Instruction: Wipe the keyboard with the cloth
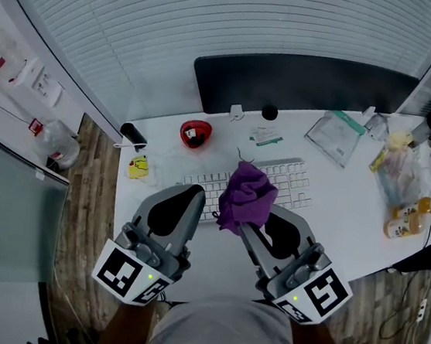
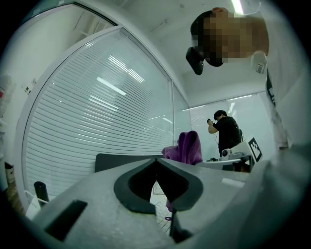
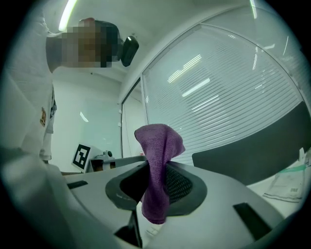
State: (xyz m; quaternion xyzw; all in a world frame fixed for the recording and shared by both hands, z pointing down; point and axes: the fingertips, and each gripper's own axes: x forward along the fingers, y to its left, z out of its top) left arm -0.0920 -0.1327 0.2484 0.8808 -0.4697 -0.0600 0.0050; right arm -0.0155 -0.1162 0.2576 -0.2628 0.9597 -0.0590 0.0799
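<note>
A white keyboard [image 1: 293,177] lies on the white desk [image 1: 348,230], partly hidden behind both grippers. My right gripper [image 1: 249,224] is shut on a purple cloth [image 1: 245,196], which bunches up above its jaws and hangs over the keyboard's middle. In the right gripper view the purple cloth [image 3: 158,165] sticks up between the closed jaws and drapes down in front. My left gripper [image 1: 195,194] hovers over the keyboard's left end, jaws shut with nothing between them. In the left gripper view the purple cloth [image 2: 187,147] shows just beyond the shut left gripper [image 2: 156,163].
A red dish [image 1: 195,133], a yellow item [image 1: 139,167] and a black cylinder [image 1: 133,133] sit left of the keyboard. A plastic pouch [image 1: 334,135], bagged items [image 1: 403,171] and a bottle [image 1: 410,218] crowd the desk's right. A black chair back [image 1: 304,85] stands behind the desk.
</note>
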